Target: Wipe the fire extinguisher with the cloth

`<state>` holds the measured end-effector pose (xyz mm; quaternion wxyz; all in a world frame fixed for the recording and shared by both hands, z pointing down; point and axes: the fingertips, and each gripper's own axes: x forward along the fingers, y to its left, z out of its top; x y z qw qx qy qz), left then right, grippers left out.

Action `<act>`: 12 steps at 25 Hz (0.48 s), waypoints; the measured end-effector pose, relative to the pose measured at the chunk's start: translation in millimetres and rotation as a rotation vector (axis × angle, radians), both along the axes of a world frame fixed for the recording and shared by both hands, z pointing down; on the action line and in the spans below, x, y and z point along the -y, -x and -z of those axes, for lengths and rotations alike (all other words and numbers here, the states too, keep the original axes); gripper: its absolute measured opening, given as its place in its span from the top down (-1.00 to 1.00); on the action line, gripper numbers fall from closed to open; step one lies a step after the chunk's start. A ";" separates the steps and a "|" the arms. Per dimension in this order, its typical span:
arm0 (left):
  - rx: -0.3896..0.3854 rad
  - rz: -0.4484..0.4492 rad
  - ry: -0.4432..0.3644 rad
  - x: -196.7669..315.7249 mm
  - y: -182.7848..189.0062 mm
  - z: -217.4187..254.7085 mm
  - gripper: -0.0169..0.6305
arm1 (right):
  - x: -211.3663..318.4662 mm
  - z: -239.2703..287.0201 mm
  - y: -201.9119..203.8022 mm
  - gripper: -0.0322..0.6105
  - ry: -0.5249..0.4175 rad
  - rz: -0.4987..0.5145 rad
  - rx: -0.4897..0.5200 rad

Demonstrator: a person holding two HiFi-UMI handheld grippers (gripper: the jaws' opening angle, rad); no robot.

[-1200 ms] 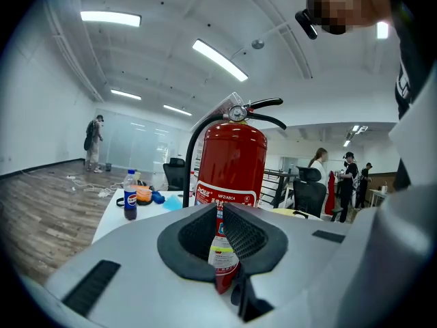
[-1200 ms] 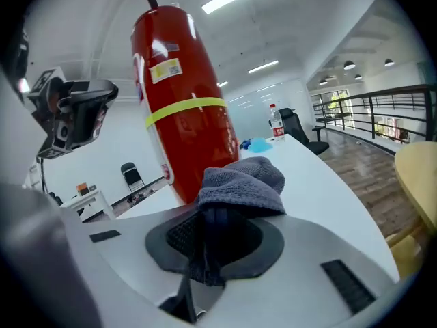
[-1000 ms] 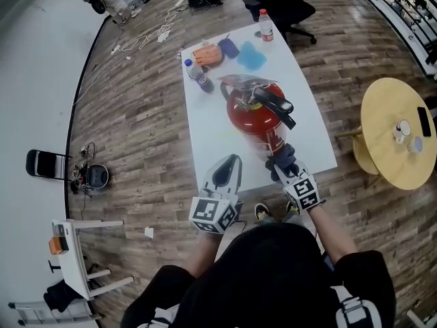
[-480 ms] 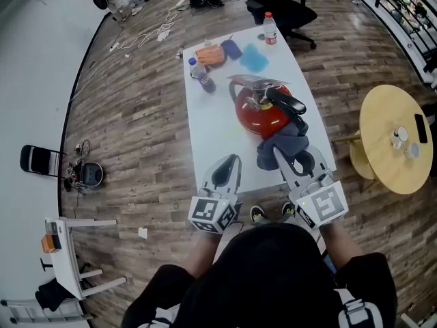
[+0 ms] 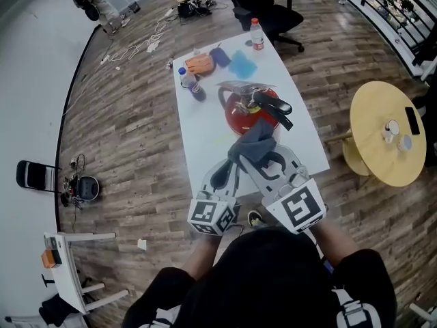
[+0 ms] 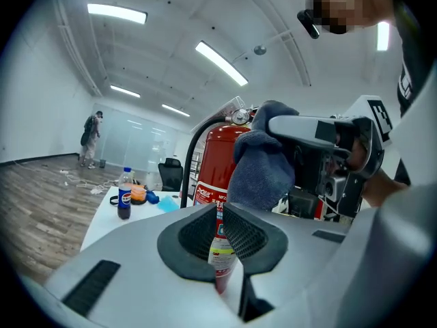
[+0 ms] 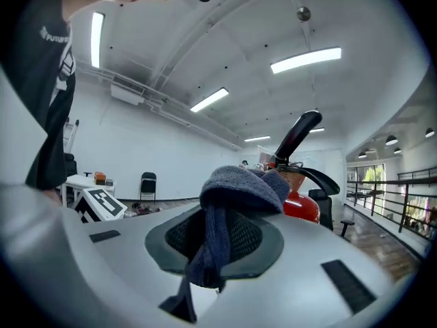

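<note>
A red fire extinguisher (image 5: 246, 115) with a black handle and hose stands upright on the white table (image 5: 198, 135). My right gripper (image 5: 254, 154) is shut on a dark blue cloth (image 5: 251, 147) and holds it high, at the near side of the cylinder's top. In the right gripper view the cloth (image 7: 235, 186) bulges over the pads and hangs between them, with the extinguisher (image 7: 304, 207) just behind. My left gripper (image 5: 229, 164) is to the left of the right one, shut and holding nothing. It points at the extinguisher (image 6: 217, 162), and the cloth (image 6: 263, 166) shows to its right.
At the table's far end stand a cola bottle (image 5: 190, 84), an orange item (image 5: 200, 63), a light blue cloth (image 5: 241, 65) and a red-capped bottle (image 5: 257, 34). A round yellow table (image 5: 389, 132) is to the right. An office chair (image 5: 263, 5) is behind the white table.
My right gripper has risen with the cloth, from low by the extinguisher's base to beside its top. The left gripper has stayed where it was.
</note>
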<state>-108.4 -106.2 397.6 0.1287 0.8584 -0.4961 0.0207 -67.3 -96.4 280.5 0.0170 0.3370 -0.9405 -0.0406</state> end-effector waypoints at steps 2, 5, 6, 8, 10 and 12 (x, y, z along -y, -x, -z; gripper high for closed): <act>-0.011 -0.016 -0.003 -0.6 -4.4 0.9 0.81 | -0.2 1.8 -3.9 0.68 -0.008 -0.003 0.029; -0.037 -0.032 -0.011 -2.1 -6.0 3.9 0.81 | 6.4 -9.7 -38.7 0.68 0.047 -0.079 0.046; -0.043 -0.034 -0.013 -1.4 -4.6 4.9 0.81 | 13.0 -17.4 -54.1 0.68 0.065 -0.113 0.033; -0.046 -0.034 -0.016 1.3 -0.1 6.3 0.81 | 30.7 -34.2 -79.2 0.68 0.096 -0.161 0.024; -0.035 -0.029 -0.010 4.8 3.2 5.6 0.81 | 47.1 -42.6 -91.8 0.68 0.117 -0.153 0.052; -0.017 -0.022 -0.005 8.2 2.8 5.6 0.81 | 56.4 -41.4 -98.3 0.68 0.116 -0.107 0.075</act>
